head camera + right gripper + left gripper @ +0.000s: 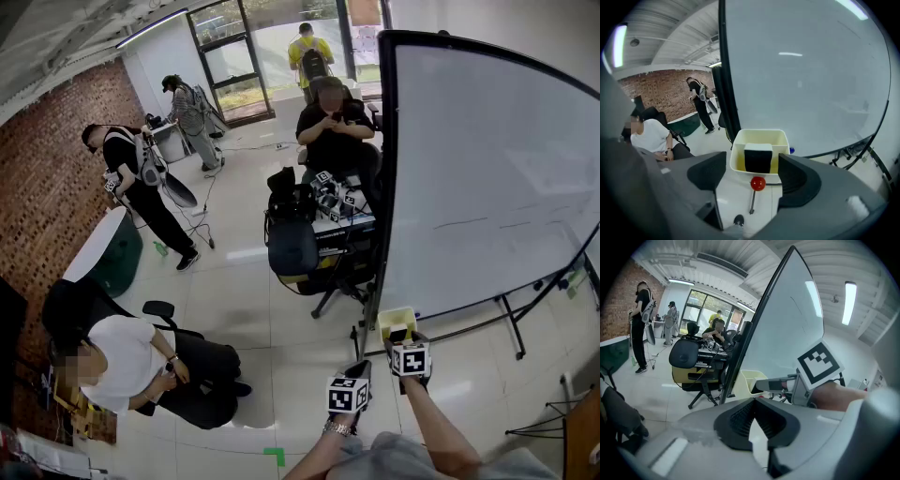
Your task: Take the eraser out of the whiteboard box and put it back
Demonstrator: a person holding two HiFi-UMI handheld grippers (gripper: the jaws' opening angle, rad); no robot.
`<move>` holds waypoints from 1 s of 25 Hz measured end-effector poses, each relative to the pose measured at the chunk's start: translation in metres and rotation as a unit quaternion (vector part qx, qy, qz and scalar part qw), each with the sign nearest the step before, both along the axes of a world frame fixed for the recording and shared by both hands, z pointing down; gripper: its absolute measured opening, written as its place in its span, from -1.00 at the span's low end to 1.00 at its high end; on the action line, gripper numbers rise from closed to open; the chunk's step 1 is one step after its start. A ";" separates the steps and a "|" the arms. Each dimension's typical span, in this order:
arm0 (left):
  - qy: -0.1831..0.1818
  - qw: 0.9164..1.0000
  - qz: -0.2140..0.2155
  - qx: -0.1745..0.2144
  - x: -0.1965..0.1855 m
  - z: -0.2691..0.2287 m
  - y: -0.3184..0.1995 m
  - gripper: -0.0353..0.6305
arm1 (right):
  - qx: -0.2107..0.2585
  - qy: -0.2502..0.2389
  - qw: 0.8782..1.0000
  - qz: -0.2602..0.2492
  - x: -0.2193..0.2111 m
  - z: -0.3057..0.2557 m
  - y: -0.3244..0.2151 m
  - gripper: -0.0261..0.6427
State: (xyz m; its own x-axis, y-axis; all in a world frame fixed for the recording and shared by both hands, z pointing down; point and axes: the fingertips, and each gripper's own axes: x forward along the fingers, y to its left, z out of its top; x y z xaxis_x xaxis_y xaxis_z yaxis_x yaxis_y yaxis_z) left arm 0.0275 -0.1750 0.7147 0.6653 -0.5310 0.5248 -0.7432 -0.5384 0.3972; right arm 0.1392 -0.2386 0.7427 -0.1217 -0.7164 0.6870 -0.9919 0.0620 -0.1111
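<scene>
Right gripper view: right gripper jaws wide apart, clamped on nothing, aimed at 1 pale yellow box by the lower corner of 1 whiteboard; 1 eraser, black w/ white top, stands upright inside that box, ahead of the jaws, pads not on it. Left gripper view: left gripper jaws together, nothing betw. them, held beside the right one. Head view: 2 grippers, 5 other people in the room, 2 seated & 3 standing.

Person in white shirt sits near brick wall; black office chair beside cluttered desk; green tape mark on floor.
</scene>
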 end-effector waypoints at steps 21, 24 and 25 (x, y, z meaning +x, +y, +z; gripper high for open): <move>-0.002 1.000 -0.019 -0.004 0.003 0.004 -0.081 -0.88 | 0.065 -0.053 0.996 -0.033 0.010 -0.106 -0.069 -0.11; -0.003 1.000 -0.028 -0.004 -0.002 0.005 -0.085 -0.88 | 0.075 -0.037 0.996 -0.032 0.012 -0.099 -0.086 -0.11; -0.003 1.000 -0.030 -0.005 -0.004 0.005 -0.085 -0.88 | 0.074 -0.031 0.996 -0.033 0.011 -0.090 -0.089 -0.11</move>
